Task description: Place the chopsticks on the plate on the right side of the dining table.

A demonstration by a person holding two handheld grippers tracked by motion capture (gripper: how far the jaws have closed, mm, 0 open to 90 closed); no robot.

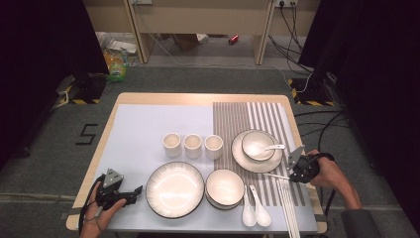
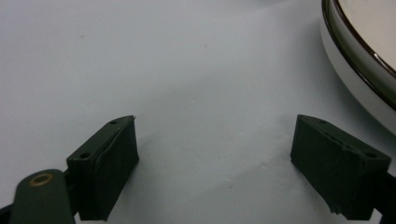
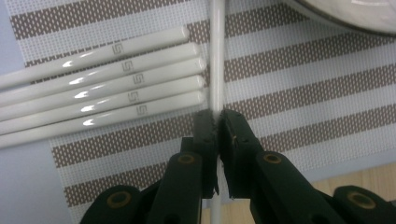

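My right gripper is shut on a single white chopstick, which runs straight away from the jaws over the striped placemat. In the high view that gripper hangs at the table's right edge, and the chopstick points left toward the plate holding a bowl and spoon. Several more white chopsticks lie side by side beside it. My left gripper rests low at the front left, beside the large empty plate. Its jaws stand wide open over bare mat.
Three white cups stand in a row mid-table. A bowl sits right of the large plate, with two white spoons beside it. The chopstick bundle lies along the front right. The large plate's rim is close to the left gripper.
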